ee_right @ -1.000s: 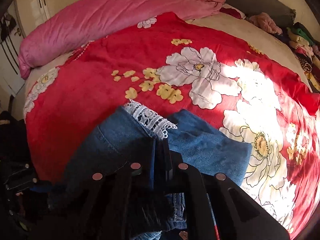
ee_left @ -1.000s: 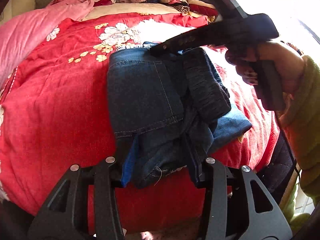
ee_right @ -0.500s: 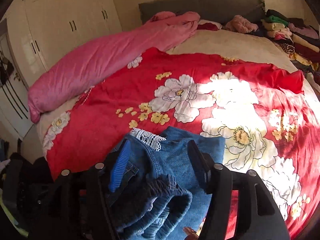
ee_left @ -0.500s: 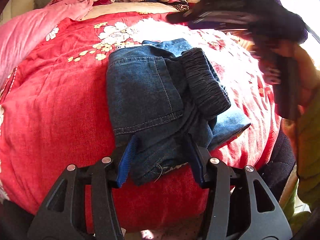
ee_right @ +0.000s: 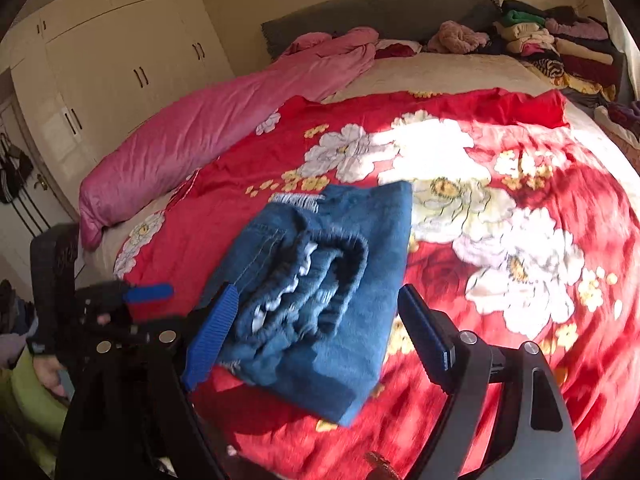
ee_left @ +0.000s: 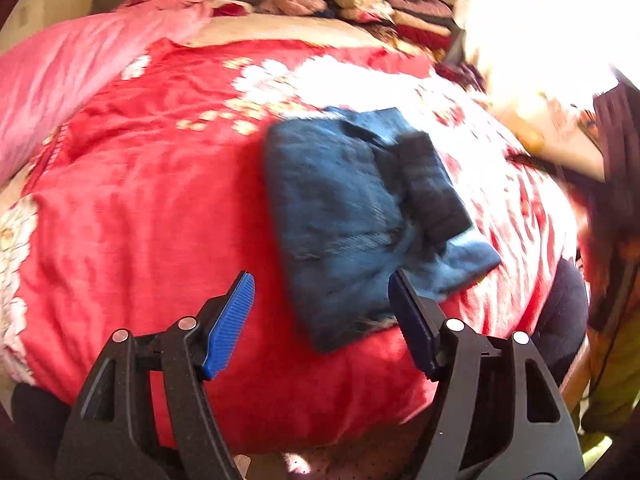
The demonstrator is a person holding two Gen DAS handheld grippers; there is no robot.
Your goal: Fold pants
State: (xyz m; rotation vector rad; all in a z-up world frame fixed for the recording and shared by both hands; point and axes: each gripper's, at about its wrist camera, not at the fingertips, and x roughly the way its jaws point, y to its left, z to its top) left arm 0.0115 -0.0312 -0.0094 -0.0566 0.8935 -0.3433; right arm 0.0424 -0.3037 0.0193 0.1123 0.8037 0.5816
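The blue jeans (ee_left: 360, 216) lie folded into a compact bundle on the red floral blanket (ee_left: 140, 220), elastic waistband on top. My left gripper (ee_left: 322, 320) hovers just short of their near edge. Its jaws are opening, and the blue pads (ee_left: 232, 320) touch no cloth. In the right wrist view the jeans (ee_right: 352, 272) lie ahead of my right gripper (ee_right: 318, 334). Its jaws are also opening wide, and the bundle's end sits loose between the pads (ee_right: 212, 332) without being pressed. The left gripper (ee_right: 140, 294) shows at the left of that view, held by a hand (ee_right: 48, 372).
A rolled pink quilt (ee_right: 224, 128) lies along the bed's left side. Stacked folded clothes (ee_right: 560, 48) sit by the grey headboard (ee_right: 380, 8). Cream wardrobe doors (ee_right: 120, 60) stand behind. A green sleeve (ee_left: 608, 400) is at the right edge.
My right gripper let go of the jeans' far end, opened and swung back toward the bed's side. My left gripper released the near edge and drew back. The jeans stay folded.
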